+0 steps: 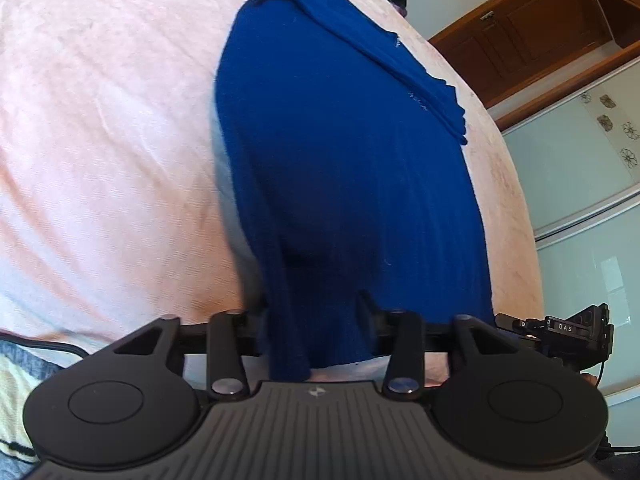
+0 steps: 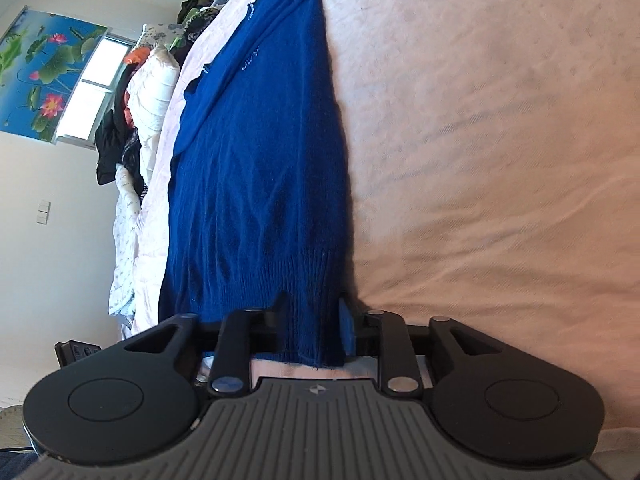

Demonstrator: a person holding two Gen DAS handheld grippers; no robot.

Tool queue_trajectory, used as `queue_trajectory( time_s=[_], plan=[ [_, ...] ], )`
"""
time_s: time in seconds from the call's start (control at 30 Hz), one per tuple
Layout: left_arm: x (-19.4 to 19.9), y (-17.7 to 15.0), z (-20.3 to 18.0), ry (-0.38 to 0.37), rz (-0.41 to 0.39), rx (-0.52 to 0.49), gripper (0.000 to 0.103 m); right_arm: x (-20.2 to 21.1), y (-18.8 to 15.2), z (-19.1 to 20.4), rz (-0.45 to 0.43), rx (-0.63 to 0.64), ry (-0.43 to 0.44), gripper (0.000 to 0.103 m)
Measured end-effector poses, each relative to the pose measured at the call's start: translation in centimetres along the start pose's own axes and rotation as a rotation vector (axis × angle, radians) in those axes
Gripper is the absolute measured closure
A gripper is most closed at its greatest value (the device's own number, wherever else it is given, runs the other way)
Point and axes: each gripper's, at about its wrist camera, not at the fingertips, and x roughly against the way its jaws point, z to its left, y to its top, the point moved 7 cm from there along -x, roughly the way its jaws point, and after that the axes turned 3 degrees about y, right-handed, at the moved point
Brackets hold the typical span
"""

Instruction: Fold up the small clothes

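Left tongs (image 1: 316, 320) parted around the sweater (image 1: 344, 168) hem, pads not clearly pressing; right tongs (image 2: 312, 320) narrowed on the ribbed hem, seemingly gripping. Both at the near hem, equally near. Long axis straight away across the bed (image 1: 100, 120) toward its far edge. One sweater, two tongs.

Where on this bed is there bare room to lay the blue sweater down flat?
Bare pink bedspread lies open beside the blue sweater, on its long side away from the window. The other side is crowded: a pile of clothes and bedding borders the strip along the wall.
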Motion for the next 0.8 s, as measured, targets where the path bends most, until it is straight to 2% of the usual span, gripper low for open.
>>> queue_trajectory(
  time_s=[0.07, 0.17, 0.2, 0.23, 0.27, 0.4, 0.53, 0.63, 0.7, 0.73, 0.8],
  plan=[
    [-0.3, 0.1, -0.5, 0.018, -0.010, -0.021, 0.055, -0.2, 0.0, 0.1, 0.011, 0.017, -0.016, 0.065],
    [-0.5, 0.4, -0.7, 0.042, -0.015, -0.026, 0.061, -1.2, -0.2, 0.8, 0.041, 0.041, -0.008, 0.066],
    [-0.5, 0.5, -0.5, 0.064, -0.013, -0.027, 0.073, -1.4, -0.2, 1.0, 0.048, 0.045, -0.007, 0.068],
    [-0.5, 0.6, -0.4, 0.082, -0.010, -0.029, 0.082, -1.6, -0.2, 1.0, 0.057, 0.045, -0.010, 0.079],
    [-0.5, 0.7, -0.2, 0.083, -0.006, -0.022, 0.082, -1.6, -0.2, 0.9, 0.061, 0.048, -0.018, 0.090],
    [-0.1, 0.9, 0.5, 0.097, -0.012, -0.005, 0.094, -0.9, -0.2, 0.8, 0.024, 0.048, -0.008, 0.091],
    [0.0, 0.8, 1.1, 0.107, -0.007, -0.003, 0.097, -0.1, -0.2, 1.8, -0.008, 0.090, 0.007, 0.092],
    [0.5, 1.1, 1.0, 0.096, 0.001, 0.003, 0.098, -0.7, -0.2, 1.3, 0.031, 0.125, -0.082, 0.092],
    [2.3, 1.7, 0.2, 0.057, -0.028, -0.019, 0.098, 0.2, 0.0, 2.5, 0.009, 0.132, -0.026, 0.092],
    [2.9, 1.9, 0.2, 0.071, -0.039, -0.037, 0.099, 0.9, 0.3, 3.4, -0.015, 0.151, 0.004, 0.093],
    [2.3, 1.7, 1.5, 0.109, 0.003, -0.024, 0.099, 1.0, 0.5, 3.0, -0.004, 0.177, -0.036, 0.093]
  ],
)
